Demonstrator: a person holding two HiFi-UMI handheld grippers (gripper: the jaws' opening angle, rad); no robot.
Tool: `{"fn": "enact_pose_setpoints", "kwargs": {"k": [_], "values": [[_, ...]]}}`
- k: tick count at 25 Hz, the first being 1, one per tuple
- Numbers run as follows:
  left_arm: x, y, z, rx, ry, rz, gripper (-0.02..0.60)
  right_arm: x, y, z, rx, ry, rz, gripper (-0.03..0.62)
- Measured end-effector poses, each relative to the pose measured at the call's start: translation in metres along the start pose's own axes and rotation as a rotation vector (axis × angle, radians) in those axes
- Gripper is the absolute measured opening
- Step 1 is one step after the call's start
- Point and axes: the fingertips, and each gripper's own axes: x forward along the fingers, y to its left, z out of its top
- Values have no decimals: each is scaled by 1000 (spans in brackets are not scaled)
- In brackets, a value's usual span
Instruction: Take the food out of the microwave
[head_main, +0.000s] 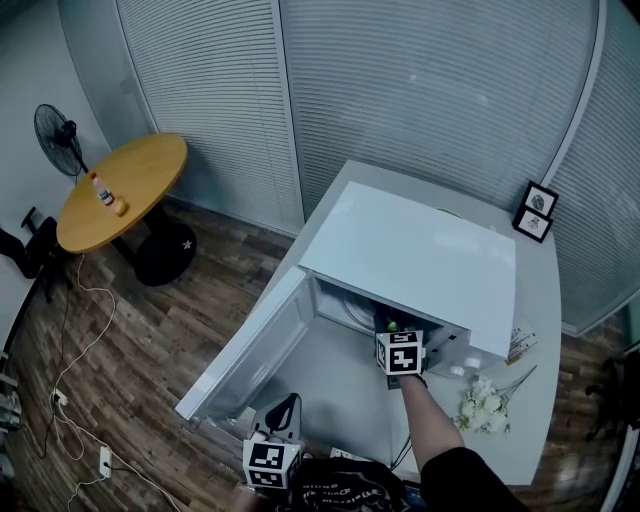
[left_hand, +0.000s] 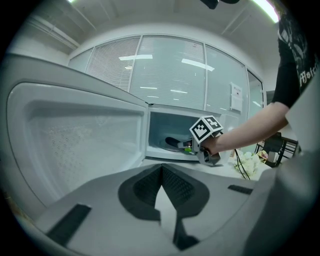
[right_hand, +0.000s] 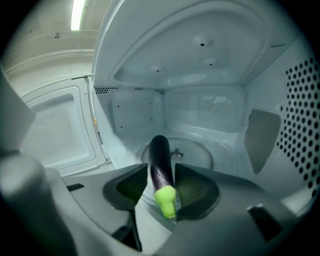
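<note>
The white microwave (head_main: 410, 255) stands on a white counter with its door (head_main: 250, 345) swung wide to the left. Inside, a dark purple eggplant (right_hand: 161, 155) with a light green stem end lies on the glass turntable (right_hand: 200, 150), stem end toward me. My right gripper (right_hand: 161, 170) reaches into the cavity, open, one jaw on each side of the eggplant's stem end. The left gripper view shows this gripper (left_hand: 192, 146) at the microwave's mouth, beside the eggplant (left_hand: 175, 143). My left gripper (left_hand: 162, 169) hangs back in front of the door, shut, holding nothing.
White flowers (head_main: 485, 405) lie on the counter right of the microwave, and two small picture frames (head_main: 535, 210) stand at its far corner. A round wooden table (head_main: 125, 190) and a fan (head_main: 60, 135) stand on the floor to the left. Cables trail across the wooden floor (head_main: 80, 330).
</note>
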Motion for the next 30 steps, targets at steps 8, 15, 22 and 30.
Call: {"fn": "enact_pose_setpoints", "kwargs": {"k": [8, 15, 22, 30], "values": [[-3, 5, 0, -5, 1, 13, 8, 3, -2, -5, -38, 29, -22, 155], [-6, 7, -3, -6, 4, 16, 8, -2, 0, -4, -60, 18, -16, 135], [-8, 5, -4, -9, -5, 2, 8, -17, 3, 6, -90, -38, -38, 133], [-13, 6, -6, -11, -15, -6, 8, -38, 13, 6, -114, -61, -35, 133]]}}
